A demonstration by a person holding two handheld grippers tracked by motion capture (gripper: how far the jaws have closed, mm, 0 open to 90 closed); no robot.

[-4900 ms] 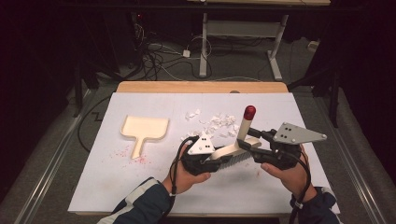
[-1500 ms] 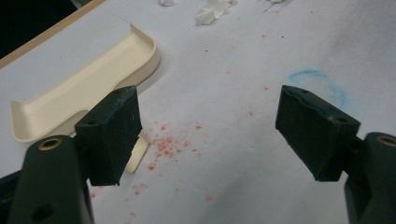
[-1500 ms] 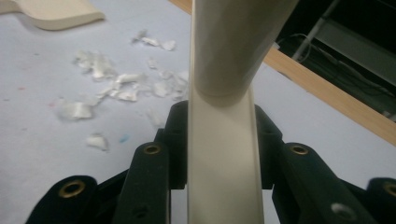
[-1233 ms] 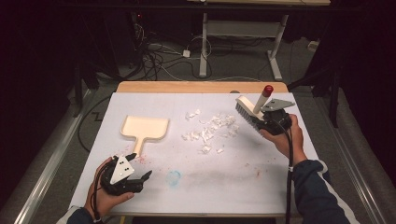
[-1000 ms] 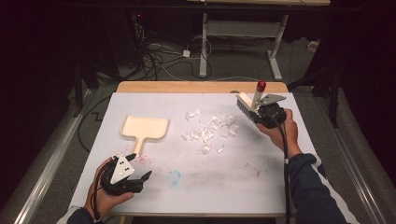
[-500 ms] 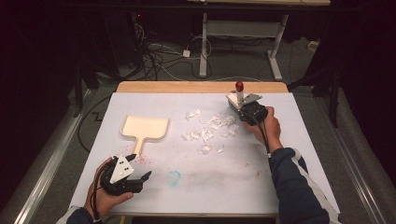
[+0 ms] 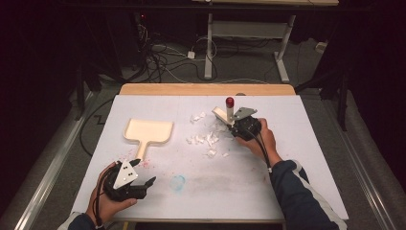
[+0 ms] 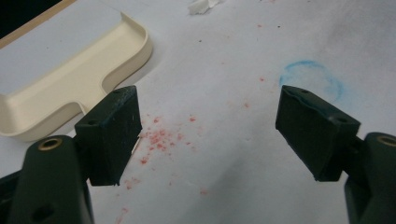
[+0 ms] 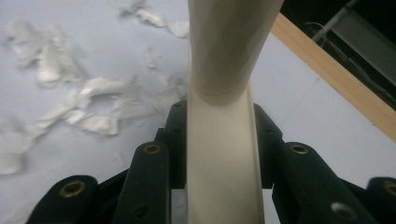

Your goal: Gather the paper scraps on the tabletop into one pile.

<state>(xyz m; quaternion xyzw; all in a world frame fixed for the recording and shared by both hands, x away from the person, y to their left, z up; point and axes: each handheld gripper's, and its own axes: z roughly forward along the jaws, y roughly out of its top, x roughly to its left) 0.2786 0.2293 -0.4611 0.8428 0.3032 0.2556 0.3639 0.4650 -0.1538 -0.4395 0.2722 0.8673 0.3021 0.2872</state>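
A cream dustpan (image 7: 147, 132) lies flat at the left of the white-covered table (image 7: 306, 158). A scatter of white paper scraps (image 7: 207, 139) lies at the middle. My right gripper (image 7: 235, 123) is shut on the cream handle of a brush (image 7: 223, 114) with a red tip, and the brush head is down at the right edge of the scraps. In the right gripper view the handle (image 9: 229, 46) runs up between the jaws, with the scraps (image 9: 93, 112) to its left. My left gripper (image 7: 145, 172) rests open near the front left; its view shows the dustpan (image 8: 70, 79) ahead to the left.
Red specks (image 8: 156, 140) and a faint blue ring (image 8: 310, 79) mark the sheet by the left gripper. The table's wooden far edge (image 7: 206, 89) lies behind the brush. Cables and a desk frame (image 7: 249, 33) are on the floor beyond.
My right gripper has carried the brush left from the table's right side to the edge of the scrap pile. The left gripper, earlier at the brush, has stayed open at the front left.
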